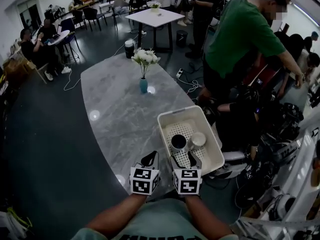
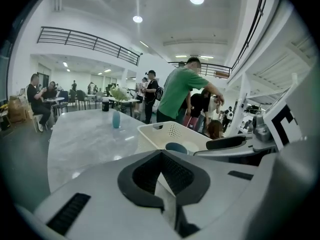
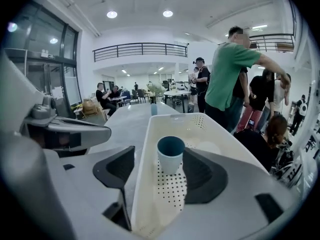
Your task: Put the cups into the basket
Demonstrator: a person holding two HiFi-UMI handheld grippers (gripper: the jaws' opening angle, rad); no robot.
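Hovering at the near end of the basket, the right gripper has its jaws spread wide with nothing clamped. Its own view shows what the head view only hints at: the jaws straddle the basket's near left wall, one outside it, one inside. The teal cup stands upright on the perforated floor just ahead of the jaws, free of both pads. The white cup is plain from the head camera, sitting just right of the teal one, but in the right gripper view it's only a pale shape behind that cup.

Over to the left gripper: pads brought together, nothing between them, and it sits just left of its partner, outside the basket over the grey marble table. Its view looks across the basket's rim from the side.

Count: two cups, both in the basket, one basket, two grippers.
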